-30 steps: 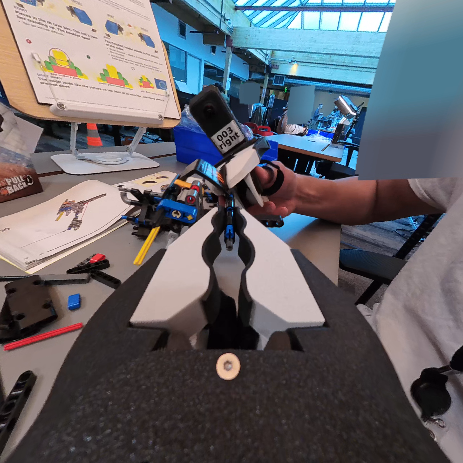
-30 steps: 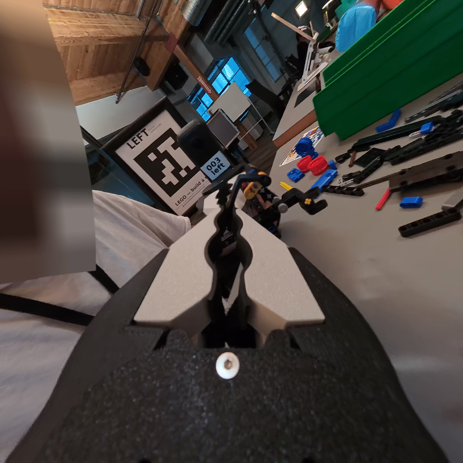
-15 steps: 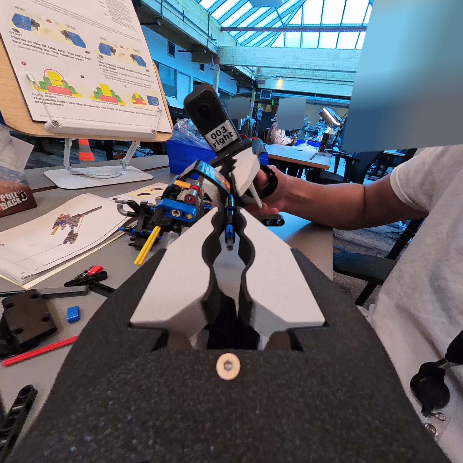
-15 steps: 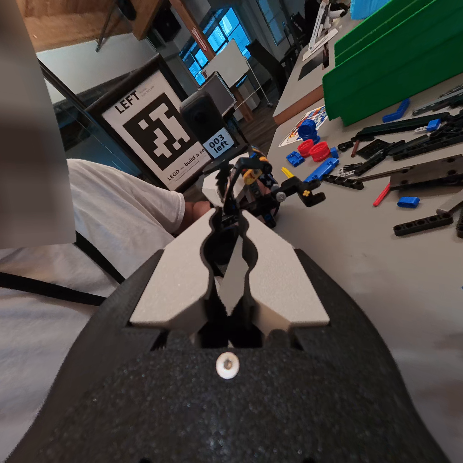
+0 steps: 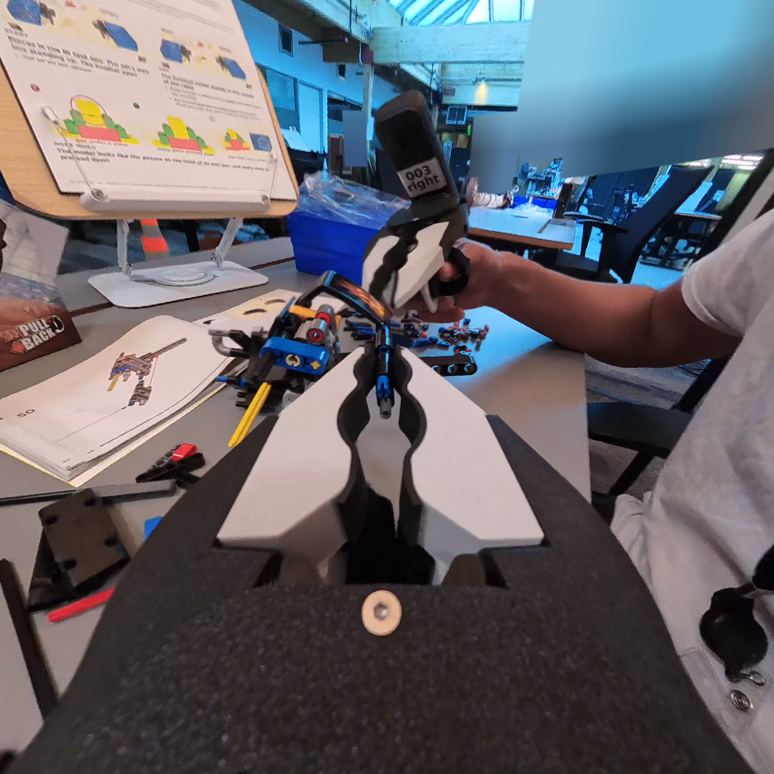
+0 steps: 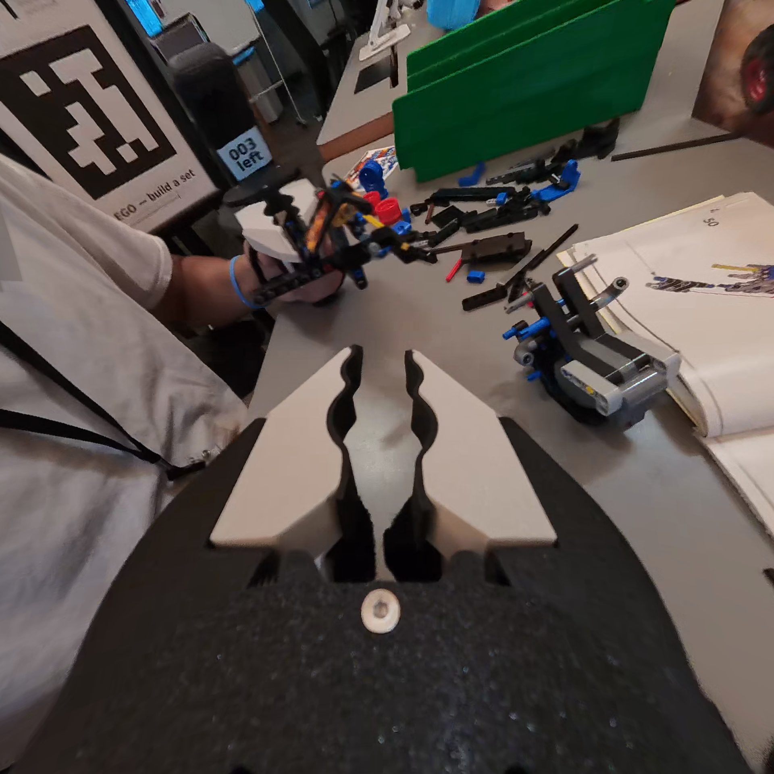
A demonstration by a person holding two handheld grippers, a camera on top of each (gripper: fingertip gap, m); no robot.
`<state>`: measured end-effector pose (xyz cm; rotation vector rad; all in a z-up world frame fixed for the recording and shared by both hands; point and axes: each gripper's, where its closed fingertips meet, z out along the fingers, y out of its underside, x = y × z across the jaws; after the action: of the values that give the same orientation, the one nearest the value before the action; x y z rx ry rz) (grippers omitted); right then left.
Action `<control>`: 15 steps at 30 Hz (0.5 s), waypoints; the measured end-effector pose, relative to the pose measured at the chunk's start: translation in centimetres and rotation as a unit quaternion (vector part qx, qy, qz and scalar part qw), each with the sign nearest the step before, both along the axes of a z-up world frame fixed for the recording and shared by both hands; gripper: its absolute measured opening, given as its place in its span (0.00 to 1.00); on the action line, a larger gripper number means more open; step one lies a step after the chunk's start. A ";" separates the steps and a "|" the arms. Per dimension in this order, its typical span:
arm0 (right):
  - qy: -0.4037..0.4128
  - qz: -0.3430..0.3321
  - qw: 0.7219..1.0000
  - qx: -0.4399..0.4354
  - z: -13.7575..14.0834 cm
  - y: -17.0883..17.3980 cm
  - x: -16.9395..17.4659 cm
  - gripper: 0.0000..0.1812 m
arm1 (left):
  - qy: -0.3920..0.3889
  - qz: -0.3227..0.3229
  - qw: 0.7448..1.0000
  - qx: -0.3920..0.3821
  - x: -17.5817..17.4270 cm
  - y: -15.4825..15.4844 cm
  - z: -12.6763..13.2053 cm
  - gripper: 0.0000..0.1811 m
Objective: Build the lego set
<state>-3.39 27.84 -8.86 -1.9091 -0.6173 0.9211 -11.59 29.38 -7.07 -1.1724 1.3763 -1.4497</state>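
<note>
A: Left gripper [image 5: 383,377], centre of the left wrist view: clamped on the black-and-blue lego sub-assembly with the flame-printed curved panel [image 5: 379,356], held clear of the grey table [image 5: 523,389].

B: Right gripper [image 6: 383,356], centre of the right wrist view: fingers apart, nothing between them, only bare table below. Seen upper middle in the left view, just beside the curved panel; touching or not, impossible to tell.

A: Grey-and-black lego chassis block with blue pins [image 6: 586,360]: right of centre in the right view, resting on the table against the open white instruction booklet [image 6: 691,310]. Loose black, red and blue lego pieces [image 6: 481,218] scattered in the upper middle.

B: Likely risks?

A: Thin pinch on a narrow pin, so probably prone to swivelling or slipping under any push from the right gripper. Possibly a popped connector too, if pressed off-axis.

B: And a dropped sub-assembly could scatter among the loose pieces.
</note>
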 end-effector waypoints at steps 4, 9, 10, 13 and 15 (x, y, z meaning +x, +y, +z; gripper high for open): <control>0.037 0.006 0.999 -0.001 0.0 0.3 0.0 0.11 | 0.035 -0.038 0.999 -0.006 3.9 1.0 0.8 0.03; 0.096 -0.011 0.995 0.009 0.6 0.6 0.9 0.11 | 0.023 -0.085 0.996 0.006 7.9 0.8 1.1 0.03; 0.118 -0.013 0.993 0.011 1.0 0.7 1.1 0.11 | 0.016 -0.090 0.996 0.002 8.3 0.8 0.9 0.03; 0.156 -0.021 0.987 0.007 1.1 1.2 1.6 0.12 | 0.012 -0.106 0.994 -0.030 8.4 0.4 0.2 0.03; 0.156 -0.016 0.988 0.009 0.8 1.2 1.4 0.12 | 0.011 -0.104 0.994 -0.012 8.0 0.4 0.0 0.03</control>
<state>-1.98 29.04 -8.03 -1.7047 -0.4060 1.1608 -3.59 29.79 -7.08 -1.0875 1.5375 -1.6066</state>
